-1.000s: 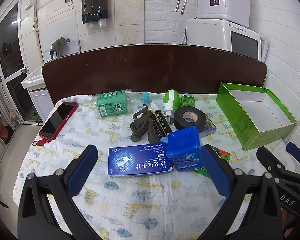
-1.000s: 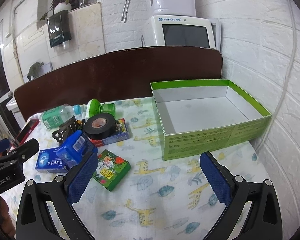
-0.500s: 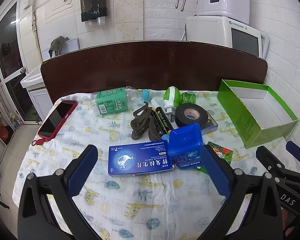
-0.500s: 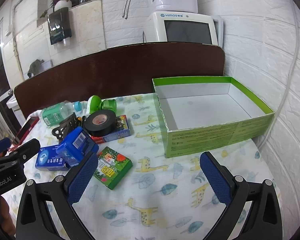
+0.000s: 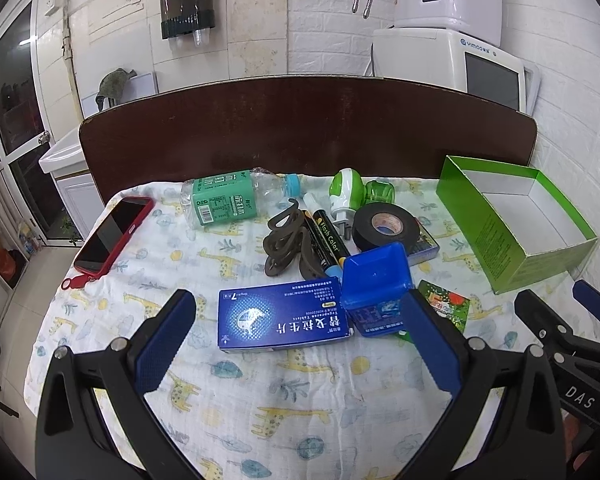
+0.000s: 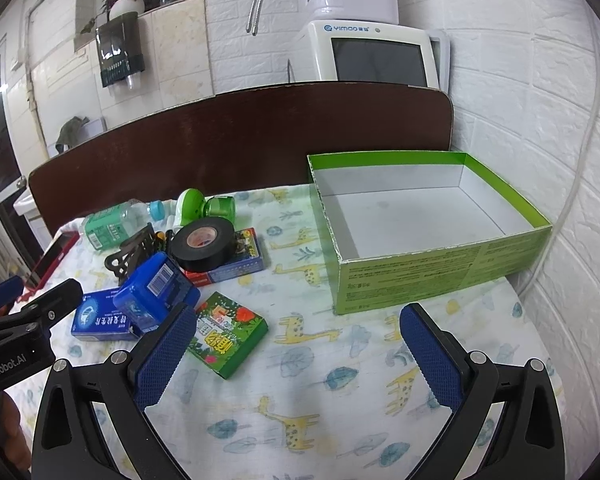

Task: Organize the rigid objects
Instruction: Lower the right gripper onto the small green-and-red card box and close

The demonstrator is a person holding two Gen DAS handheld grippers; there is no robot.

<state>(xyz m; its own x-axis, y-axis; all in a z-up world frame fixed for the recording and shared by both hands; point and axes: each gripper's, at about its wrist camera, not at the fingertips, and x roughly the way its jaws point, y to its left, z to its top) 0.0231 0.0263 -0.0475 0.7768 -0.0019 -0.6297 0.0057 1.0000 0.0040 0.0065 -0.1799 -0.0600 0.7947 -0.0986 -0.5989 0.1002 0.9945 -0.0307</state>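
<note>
Nothing in the green box (image 6: pixel 440 276) yet; its white floor is bare. It sits at the right edge of the table, against the brick wall, long axis running left-right in the right wrist view.

Clutter sits left of the box, well apart from it:
- Flat blue tablet box (image 5: pixel 284 322), long axis left-right, directly ahead of the left gripper (image 5: pixel 300 344) and roughly centred between its fingers. Chinese print plus small "Teprenone Tablets"-type text, too small to be sure of.
- Blue plastic case (image 5: pixel 374 286) leans on the tablet box's right end; barcode label shows in the right view.
- Green card pack (image 6: pixel 228 334) just beside the left finger of the right gripper (image 6: pixel 300 344), lying diagonally. Closest item to that hand.
- Black tape roll (image 5: pixel 385 225) rests on a flat blue packet (image 6: pixel 236 266).
- Marker (image 5: pixel 330 240) reads "Flash Color".
- Further back: dark hair clips (image 5: pixel 286 242), green plug-in unit (image 5: pixel 345 196), green-label bottle (image 5: pixel 228 198) on its side, red phone (image 5: pixel 114 234) at far left.

Both grippers spread wide, holding nothing, above the giraffe-print cloth (image 6: pixel 320 412).

My read: the right hand takes the card pack and needs a short swing left, then carries it right to the box. Left hand is lined up on the tablet box, but its long axis spans the opening, so it likely needs a wrist turn.

White appliance (image 6: pixel 376 56) behind reads "YIMOO"; gripper bodies read "GenRobot.AI" and "DAS".
</note>
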